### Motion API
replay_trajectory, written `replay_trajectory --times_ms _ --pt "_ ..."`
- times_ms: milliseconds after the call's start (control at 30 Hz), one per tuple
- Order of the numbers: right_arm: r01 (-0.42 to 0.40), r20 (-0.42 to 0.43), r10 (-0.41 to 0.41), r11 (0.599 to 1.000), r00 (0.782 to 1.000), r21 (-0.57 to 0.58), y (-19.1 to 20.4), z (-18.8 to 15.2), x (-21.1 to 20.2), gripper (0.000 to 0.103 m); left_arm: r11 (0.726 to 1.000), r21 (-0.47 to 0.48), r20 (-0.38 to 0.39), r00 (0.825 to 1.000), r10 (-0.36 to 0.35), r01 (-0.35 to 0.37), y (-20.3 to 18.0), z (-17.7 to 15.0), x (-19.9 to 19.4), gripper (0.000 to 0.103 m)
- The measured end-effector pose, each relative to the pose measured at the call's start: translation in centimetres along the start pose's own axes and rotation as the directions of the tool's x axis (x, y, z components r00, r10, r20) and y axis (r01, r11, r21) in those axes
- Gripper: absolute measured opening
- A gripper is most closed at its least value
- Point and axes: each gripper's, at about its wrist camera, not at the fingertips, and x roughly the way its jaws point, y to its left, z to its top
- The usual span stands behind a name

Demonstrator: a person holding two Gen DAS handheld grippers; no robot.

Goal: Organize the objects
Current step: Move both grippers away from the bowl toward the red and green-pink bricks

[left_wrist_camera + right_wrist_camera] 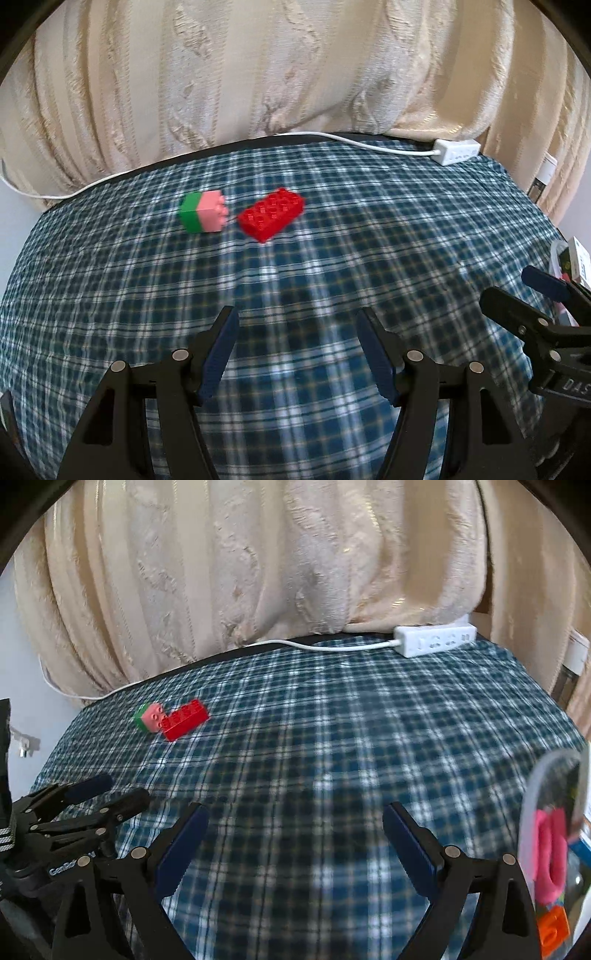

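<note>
A red brick (271, 215) lies flat on the blue checked tablecloth (295, 280), studs up. Just left of it a pink brick joined to a green one (203, 217) lies on its side. Both sit toward the far left of the table. My left gripper (297, 314) hovers open and empty well in front of them. In the right wrist view the red brick (185, 719) and the pink and green pair (149, 718) are far to the upper left. My right gripper (295, 808) is open and empty over bare cloth. The left gripper (107, 792) shows at that view's left edge.
A cream curtain (258, 74) hangs behind the table's far edge. A white power strip (436, 638) with its cable lies at the back right. A clear container (554, 830) holding pink and orange pieces stands at the right edge.
</note>
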Motion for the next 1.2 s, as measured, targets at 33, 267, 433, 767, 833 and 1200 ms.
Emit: replay_trajectory --times_ms 33,267,433,767,833,1200 --pt "-0.004 -0.001 0.004 1.000 1.000 -0.009 0.4 0.2 0.3 0.098 1.000 -0.005 0.000 1.000 0.003 -0.003 0.3 0.0 0.0 0.068" --pt "-0.036 -0.002 0.036 0.997 0.999 -0.068 3.2 1.7 2.9 0.098 0.998 -0.049 0.002 0.999 0.034 -0.034 3.2 0.2 0.1 0.069" --pt "-0.058 -0.015 0.057 0.995 0.998 -0.080 4.5 3.0 4.7 0.098 0.995 -0.088 0.005 0.999 0.051 -0.050 5.3 0.3 0.1 0.069" --pt "-0.112 -0.057 0.107 0.990 0.993 -0.083 7.9 4.4 8.0 0.098 0.984 -0.160 -0.010 0.997 0.077 -0.078 8.1 0.4 0.0 0.070" --pt "-0.123 -0.064 0.118 0.989 0.991 -0.081 8.7 4.7 8.7 0.098 0.982 -0.173 -0.010 0.997 0.080 -0.080 8.6 0.4 -0.1 0.070" --pt "-0.138 -0.096 0.130 0.987 0.987 -0.084 12.1 6.6 12.6 0.098 0.965 -0.250 -0.012 0.997 0.078 -0.078 11.1 0.6 -0.6 0.070"
